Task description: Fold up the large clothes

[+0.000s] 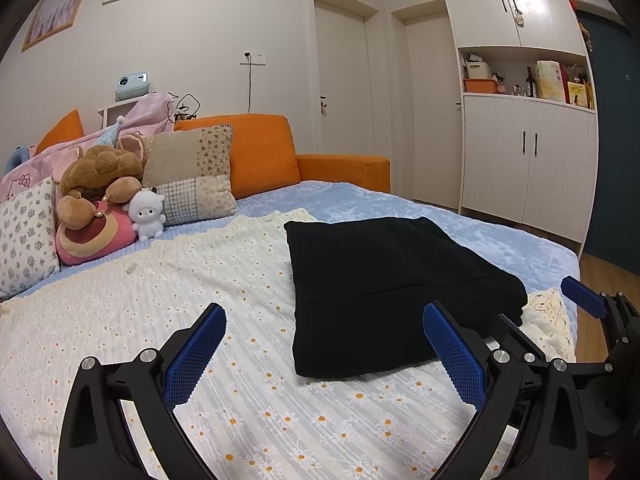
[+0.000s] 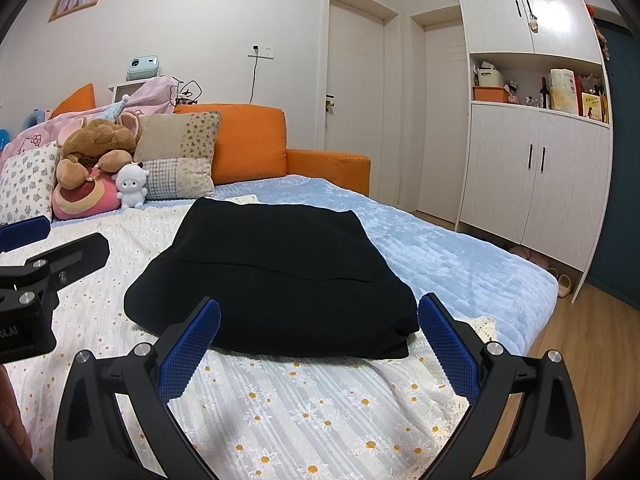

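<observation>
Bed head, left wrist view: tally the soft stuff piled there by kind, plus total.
Cushions: 4 (white floral-print cushion, beige patchwork cushion, round pink striped cushion, orange corner cushion)
Plush toys: 2 (brown stuffed animal, small white plush lamb)
Pink cartoon-print quilts: 1
Total: 7
</observation>
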Tool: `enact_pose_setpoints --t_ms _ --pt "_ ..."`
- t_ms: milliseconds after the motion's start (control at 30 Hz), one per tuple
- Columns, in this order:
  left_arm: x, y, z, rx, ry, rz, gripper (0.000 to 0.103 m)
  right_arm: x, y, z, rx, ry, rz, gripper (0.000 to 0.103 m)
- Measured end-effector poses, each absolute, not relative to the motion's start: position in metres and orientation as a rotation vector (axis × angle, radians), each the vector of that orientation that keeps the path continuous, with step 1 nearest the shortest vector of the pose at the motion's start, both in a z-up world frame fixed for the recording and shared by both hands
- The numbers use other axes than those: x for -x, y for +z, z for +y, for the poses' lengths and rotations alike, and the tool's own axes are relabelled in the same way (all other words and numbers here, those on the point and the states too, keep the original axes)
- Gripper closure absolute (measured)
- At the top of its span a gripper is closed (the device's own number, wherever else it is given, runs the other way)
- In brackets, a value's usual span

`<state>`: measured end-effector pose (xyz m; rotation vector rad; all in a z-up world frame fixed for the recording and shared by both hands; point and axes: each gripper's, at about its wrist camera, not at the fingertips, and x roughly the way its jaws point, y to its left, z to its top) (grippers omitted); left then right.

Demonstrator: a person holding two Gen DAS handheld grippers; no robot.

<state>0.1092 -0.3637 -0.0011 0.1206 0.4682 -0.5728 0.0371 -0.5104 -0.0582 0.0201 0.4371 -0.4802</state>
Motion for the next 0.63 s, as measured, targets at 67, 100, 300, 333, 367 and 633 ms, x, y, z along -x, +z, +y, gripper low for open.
enact_pose_setpoints --t_ms 67,100,300,333,367,633 --pt "-0.1087 -0.0004 -0.3631 -0.120 -0.569 0.462 0.003 -0.0357 -0.0583 -0.5098 -0.022 -0.481 0.437 0.005" --pt "-0.1091 -0.0002 -0.3629 -0.121 -0.566 0.461 0.003 -0.0348 -0.0586 -0.5097 -0.023 -0.481 0.436 0.005" --pt "-0.1114 -0.0007 -0.3638 -0.122 -0.564 0.471 0.003 -0.0338 -0.0592 -0.5106 -0.026 -0.487 0.439 0.005" --pt "-0.1114 -0.0008 -0.3639 -0.123 -0.564 0.471 0.003 -0.0334 -0.0592 -0.5107 -0.026 -0.489 0.439 0.005" --pt "-0.1120 -0.0012 -0.3647 -0.125 -0.569 0.476 0.003 -0.0336 -0.0593 -0.5113 -0.027 -0.490 0.439 0.005" --pt "-0.1072 -0.0012 -0.3673 -0.139 -0.574 0.455 0.003 -0.0336 -0.0591 -0.5123 -0.027 -0.490 0.442 0.005"
